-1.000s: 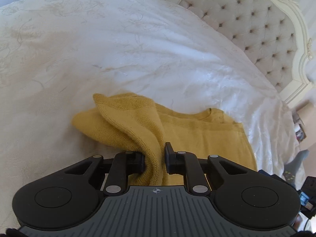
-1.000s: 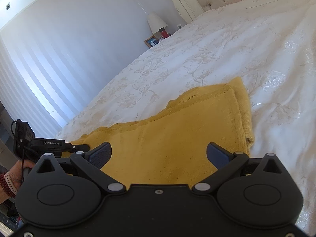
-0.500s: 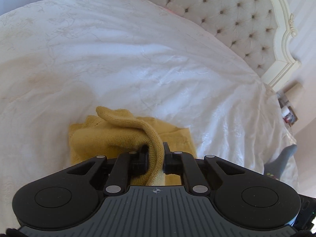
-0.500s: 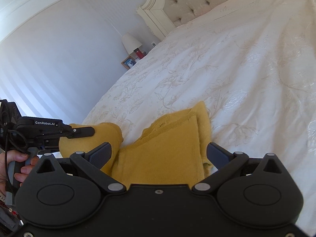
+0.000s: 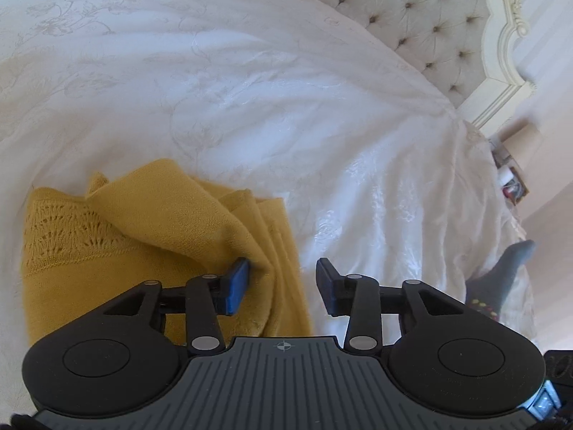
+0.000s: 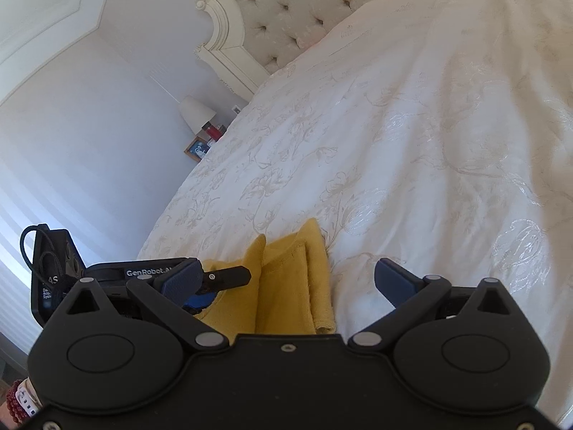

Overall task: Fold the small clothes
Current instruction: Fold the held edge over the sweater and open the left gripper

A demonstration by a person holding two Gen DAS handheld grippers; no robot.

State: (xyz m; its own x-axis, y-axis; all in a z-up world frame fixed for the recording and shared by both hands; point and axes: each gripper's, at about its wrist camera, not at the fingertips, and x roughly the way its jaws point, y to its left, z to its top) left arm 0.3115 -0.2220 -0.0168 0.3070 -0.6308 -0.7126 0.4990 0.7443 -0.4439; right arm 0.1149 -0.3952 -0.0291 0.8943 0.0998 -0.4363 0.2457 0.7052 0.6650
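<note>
Nearest the left camera, the left tool (image 5: 281, 279) is opening: a ridge of the yellow knit garment (image 5: 107, 247) lies between its pads, brushing only the left one, no longer pinched. The garment sits folded in layers on the white bedspread (image 5: 286, 114) at the near edge of the bed. The right tool (image 6: 286, 283) hovers over the fold with jaws spread wide, holding nothing. Beyond stand the tufted headboard (image 6: 286, 3) and a bedside lamp (image 6: 195, 113).

White embroidered bedspread (image 5: 250, 82) (floral pattern), folded yellow knit garment (image 5: 107, 251) lying near its edge
</note>
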